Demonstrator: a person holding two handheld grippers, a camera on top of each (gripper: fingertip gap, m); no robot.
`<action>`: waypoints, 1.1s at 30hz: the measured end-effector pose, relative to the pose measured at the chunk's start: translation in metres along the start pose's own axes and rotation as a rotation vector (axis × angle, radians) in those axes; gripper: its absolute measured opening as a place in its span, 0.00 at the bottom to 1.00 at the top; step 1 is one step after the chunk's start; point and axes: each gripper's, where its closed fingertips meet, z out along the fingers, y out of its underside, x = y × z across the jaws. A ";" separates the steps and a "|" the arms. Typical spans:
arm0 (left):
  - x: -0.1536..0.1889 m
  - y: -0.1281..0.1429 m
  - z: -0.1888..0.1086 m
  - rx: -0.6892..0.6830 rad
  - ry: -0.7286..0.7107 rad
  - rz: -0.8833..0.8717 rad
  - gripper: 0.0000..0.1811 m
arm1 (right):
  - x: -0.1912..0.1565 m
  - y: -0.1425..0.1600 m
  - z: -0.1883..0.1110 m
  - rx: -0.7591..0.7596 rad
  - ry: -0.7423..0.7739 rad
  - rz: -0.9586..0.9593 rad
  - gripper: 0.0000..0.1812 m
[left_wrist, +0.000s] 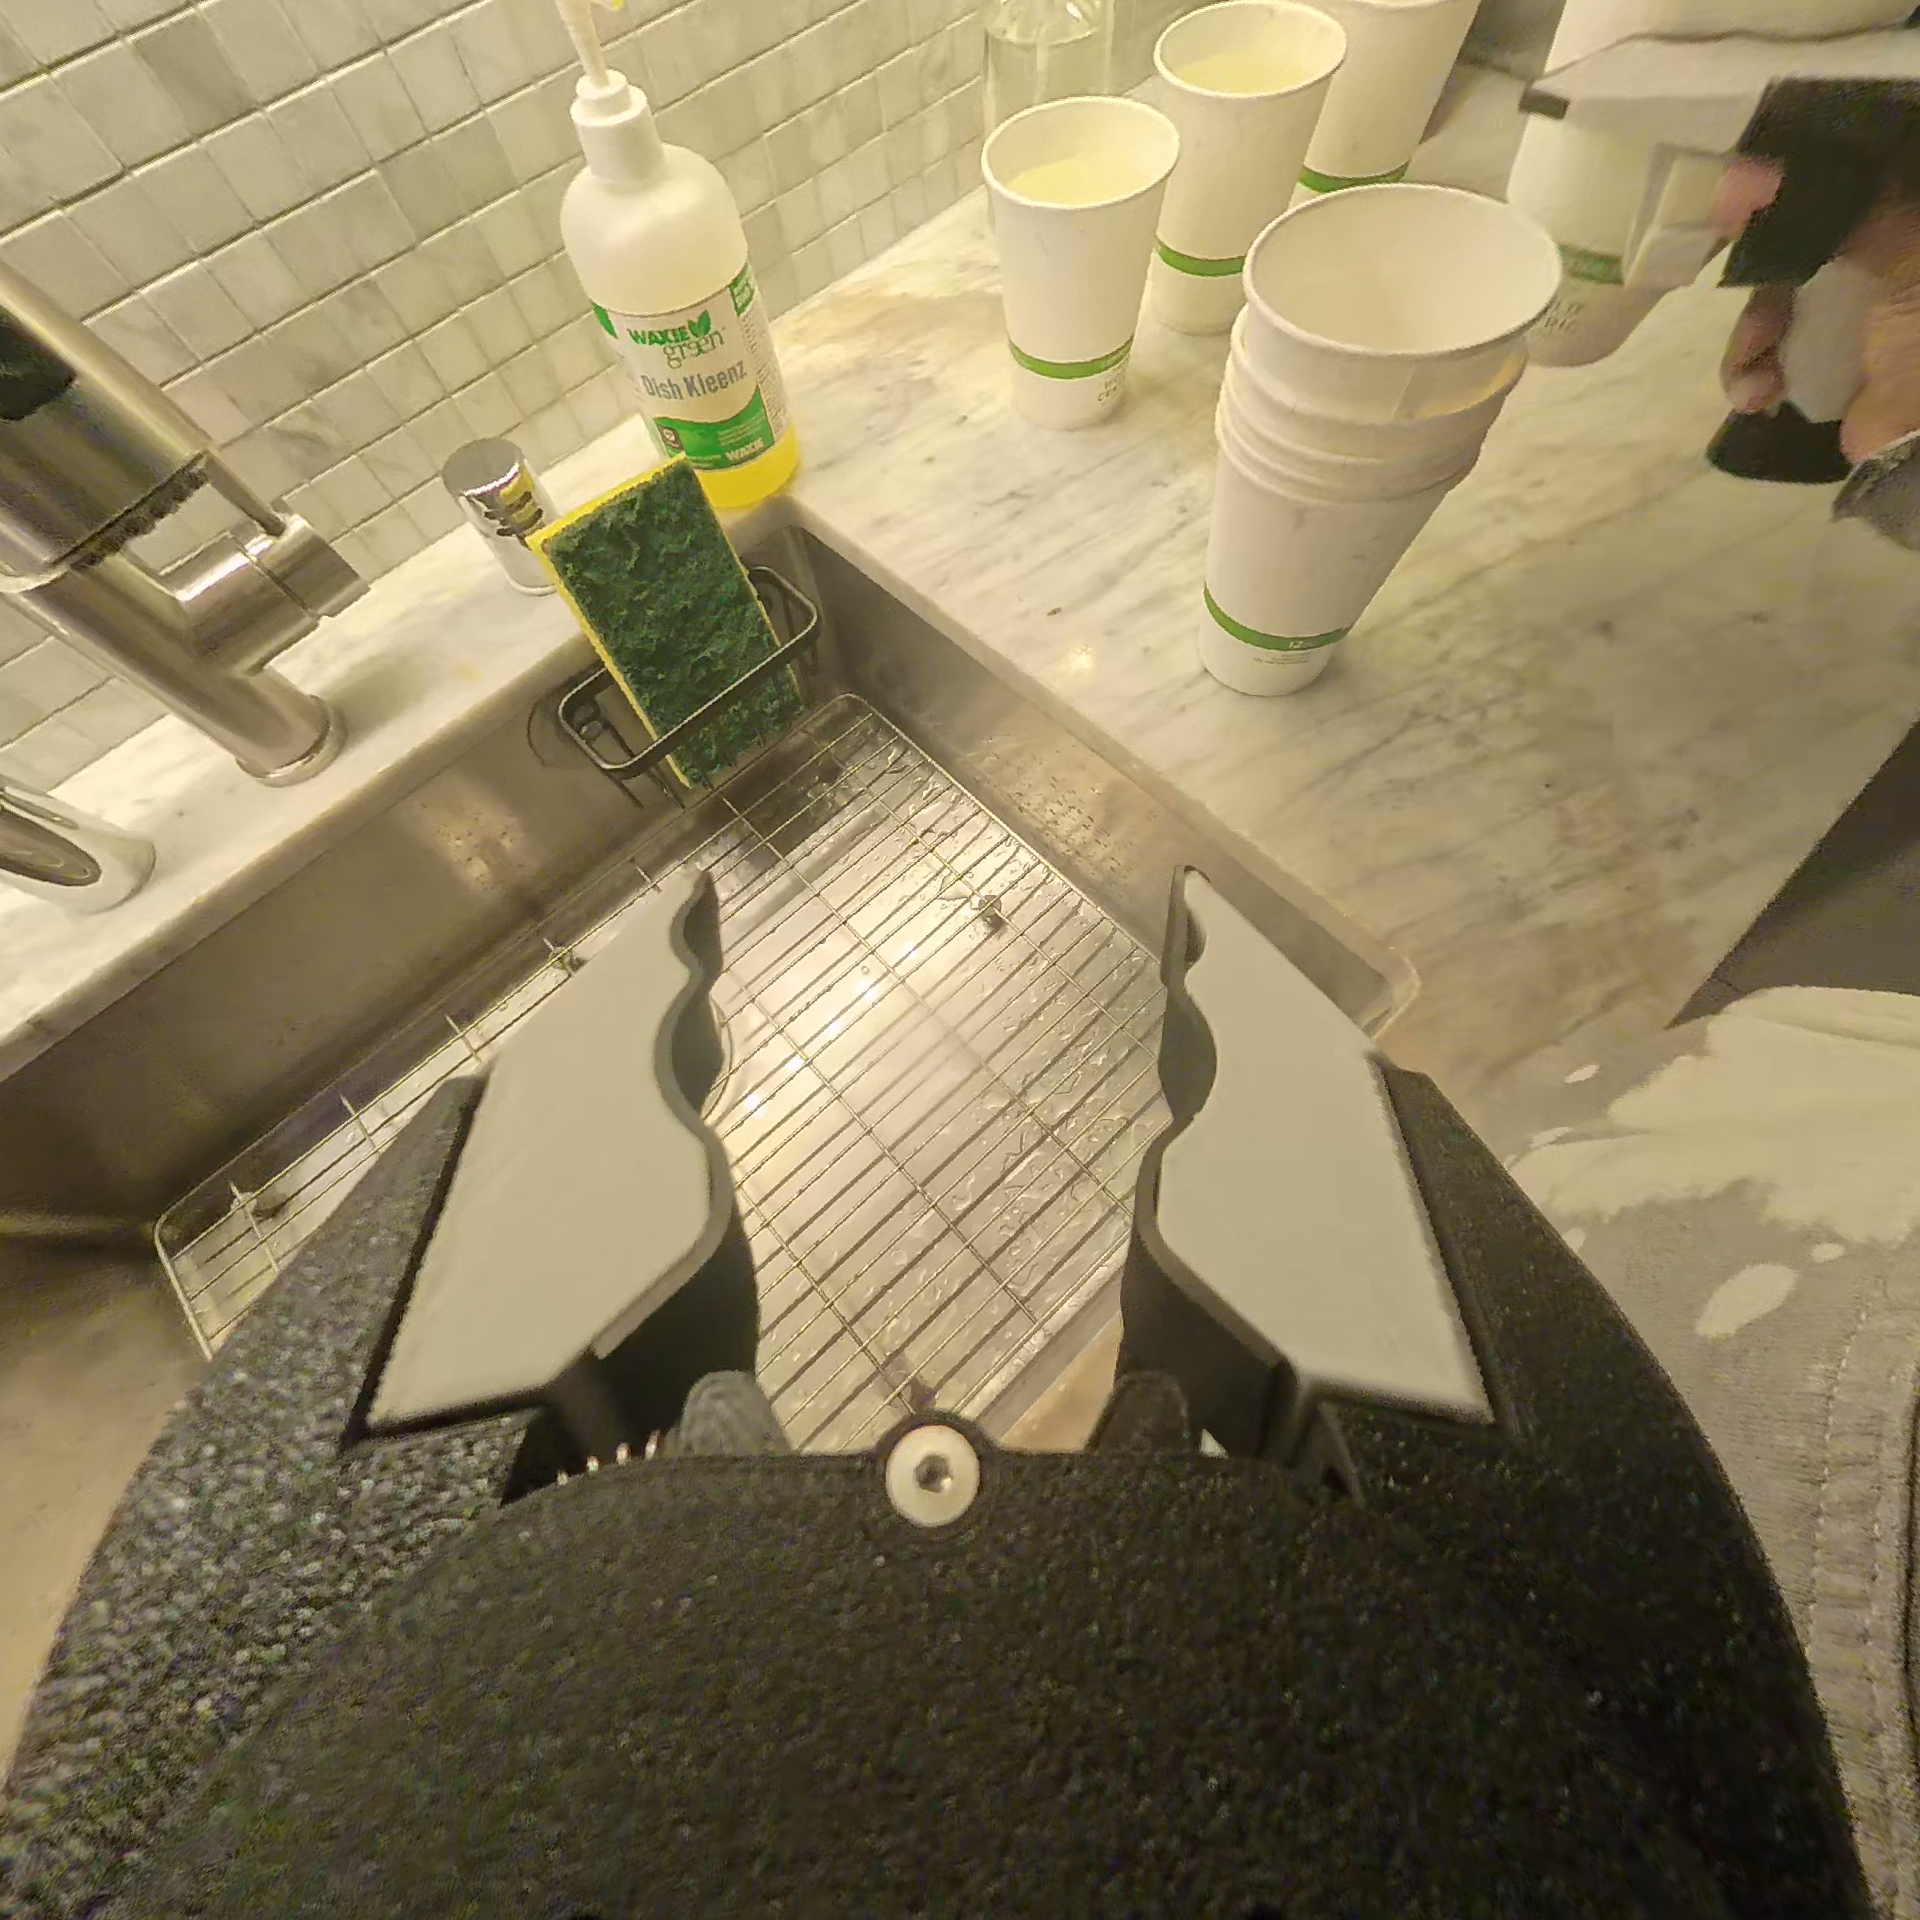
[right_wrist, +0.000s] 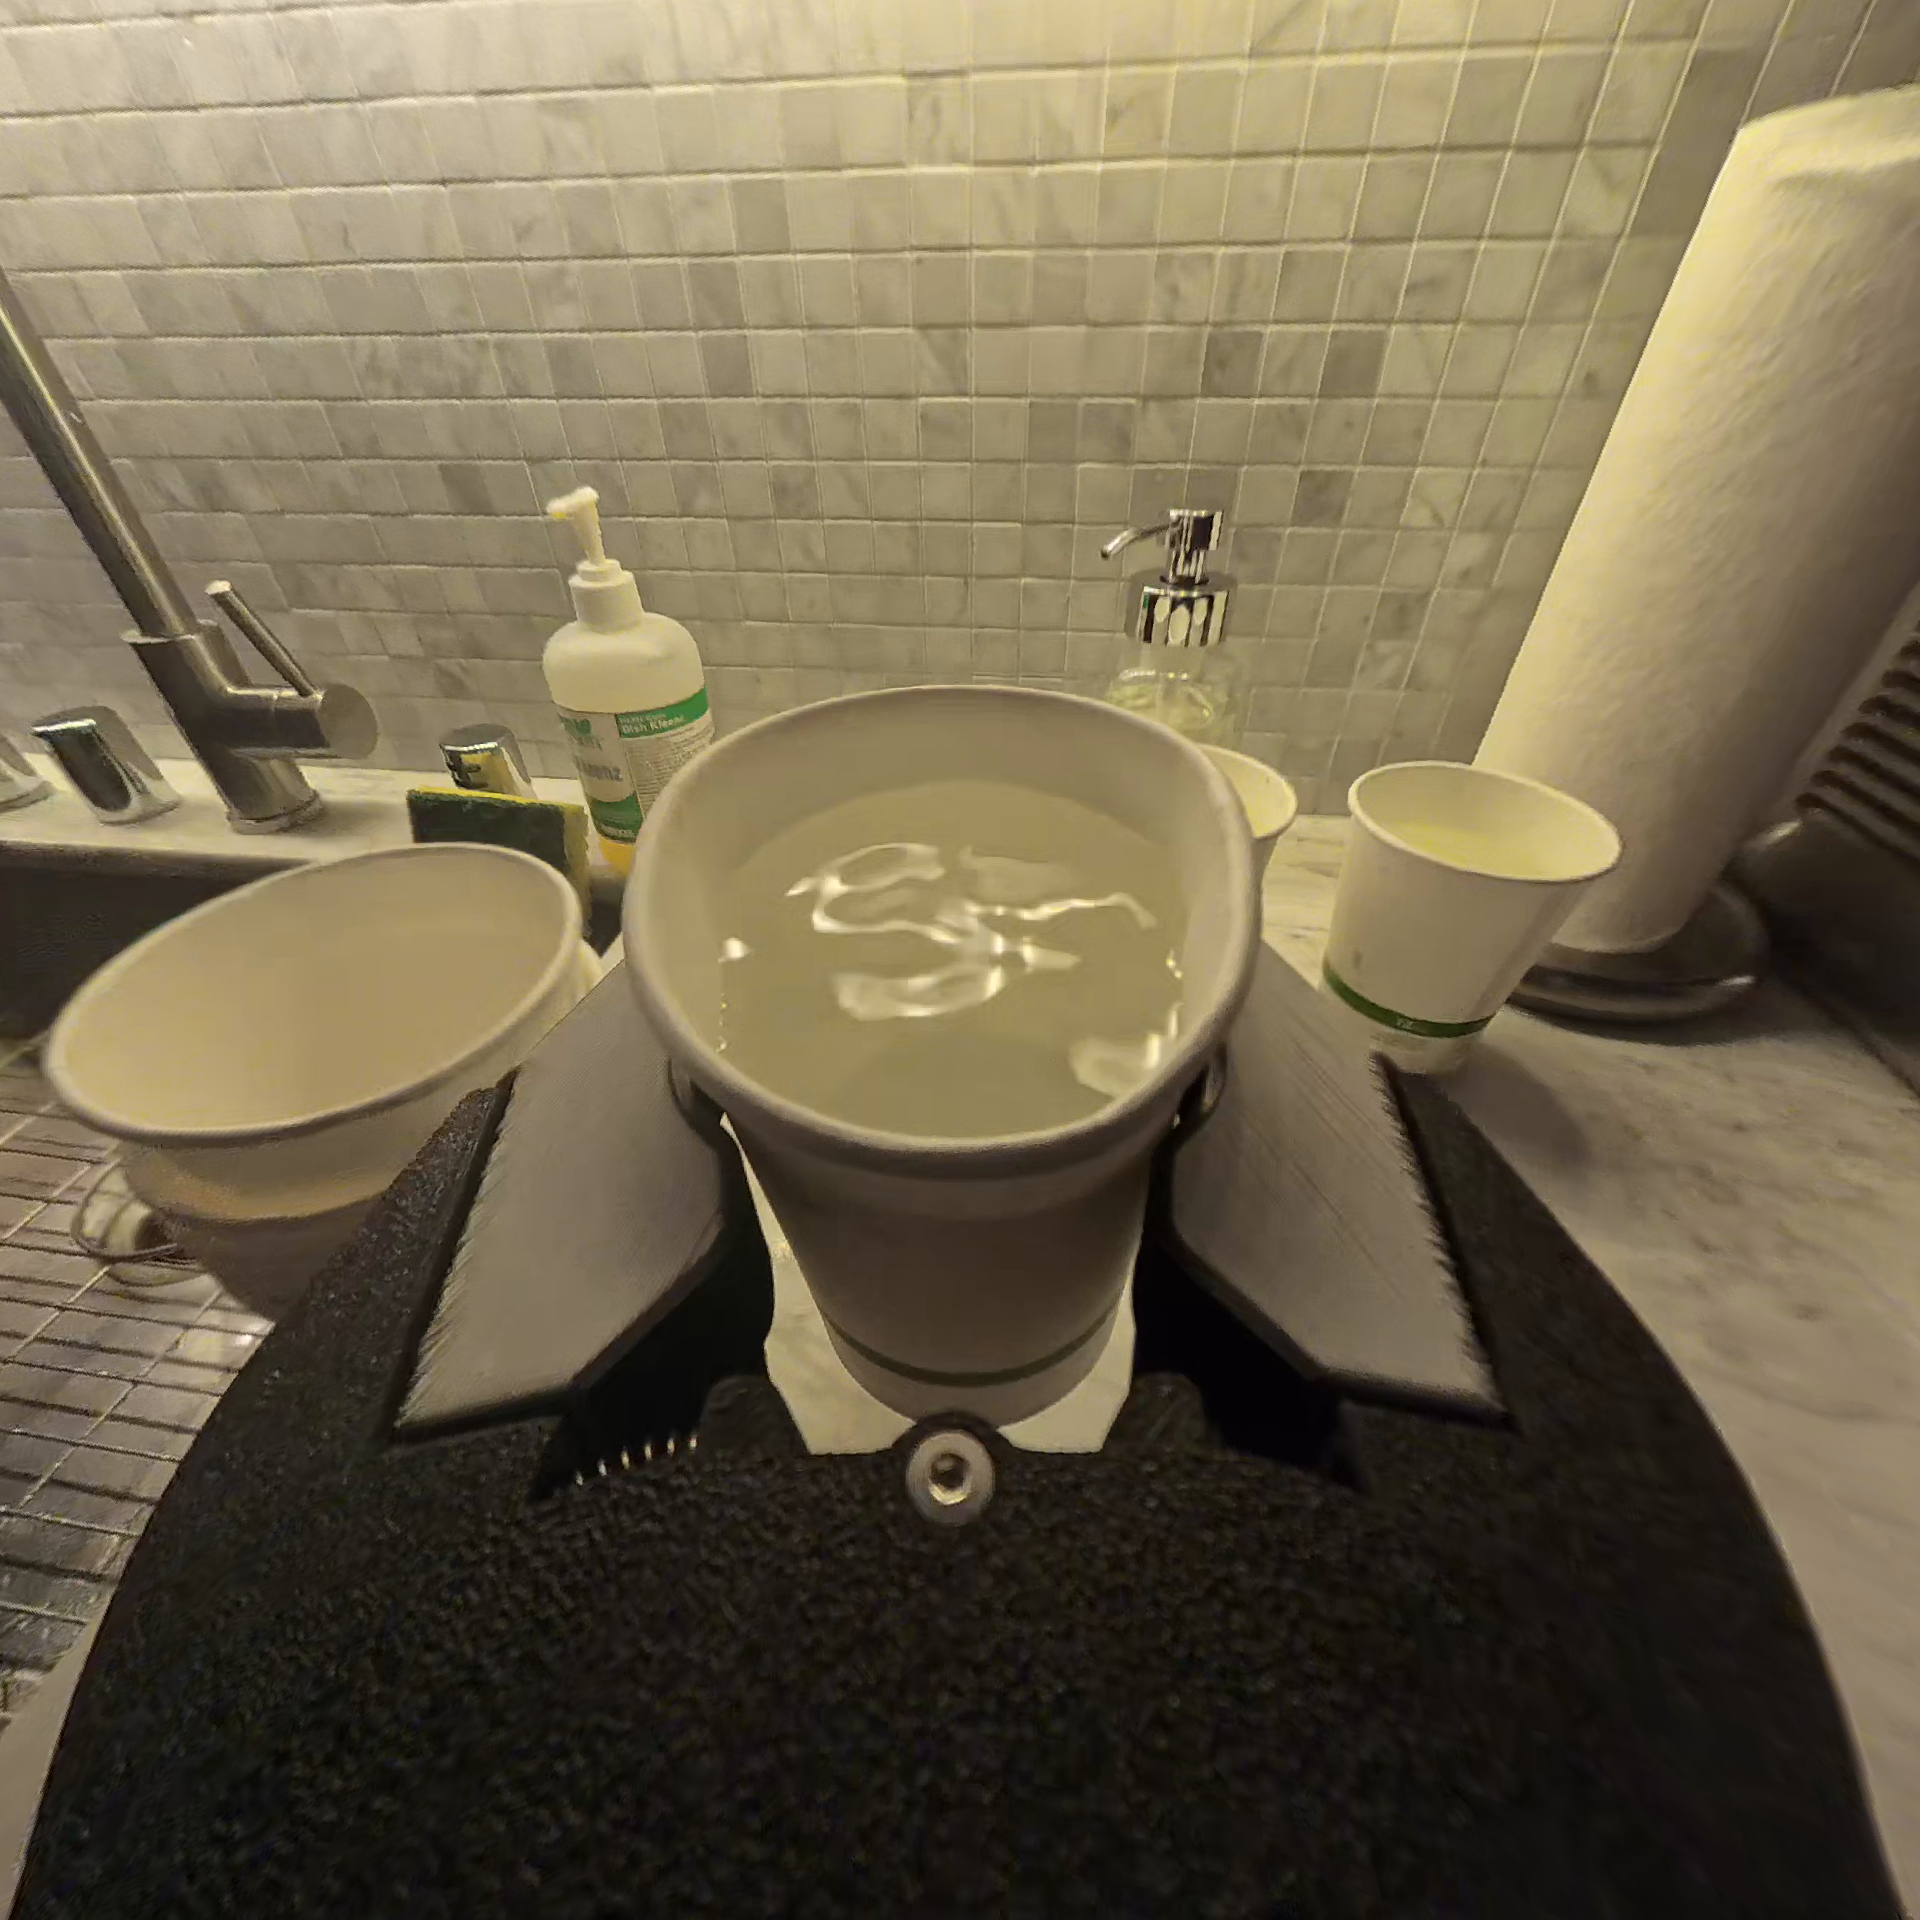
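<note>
One paper cup (right_wrist: 940, 1049), nearly full of pale, rippling liquid, sat upright between the two fingers of the right gripper (right_wrist: 940, 1091). Its long axis stood vertical, the wide mouth up and the green-banded base down near the gripper's body. The jaws were closed around the cup just below its rim, one finger pressed on each side. Under the base showed pale marble counter (right_wrist: 1662, 1195); whether the cup rested on it or hung just above could not be told.

Just left of the held cup stood a stack of empty cups (right_wrist: 312, 997), its top one tilted. To the right, apart from the fingers, stood another filled cup (right_wrist: 1455, 914), and a further cup's rim peeked out behind the held one. Behind these were a pump bottle of yellow soap (right_wrist: 623, 696), a sponge (right_wrist: 499, 821), a clear dispenser with a chrome pump (right_wrist: 1174, 644) and a roll of paper towel (right_wrist: 1714, 520) by the tiled wall.

The left gripper (left_wrist: 940, 904) was spread wide and held nothing. It hung over the steel sink (left_wrist: 1039, 769), above the wet wire grid (left_wrist: 914, 1091) on its floor, well apart from every cup. The sink lay to the left of the held cup, beyond the stack. The faucet (left_wrist: 156, 540) stood at the far left.
</note>
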 end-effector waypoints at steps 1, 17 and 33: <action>0.001 0.000 -0.001 0.007 0.006 0.001 0.47 | -0.002 -0.008 -0.005 0.002 0.005 -0.011 0.46; -0.040 0.037 -0.051 0.118 0.046 -0.065 0.47 | -0.118 -0.140 -0.058 -0.051 -0.145 -0.088 0.44; -0.119 0.108 -0.141 0.130 0.025 -0.071 0.47 | -0.312 -0.117 -0.036 -0.230 -0.425 -0.113 0.43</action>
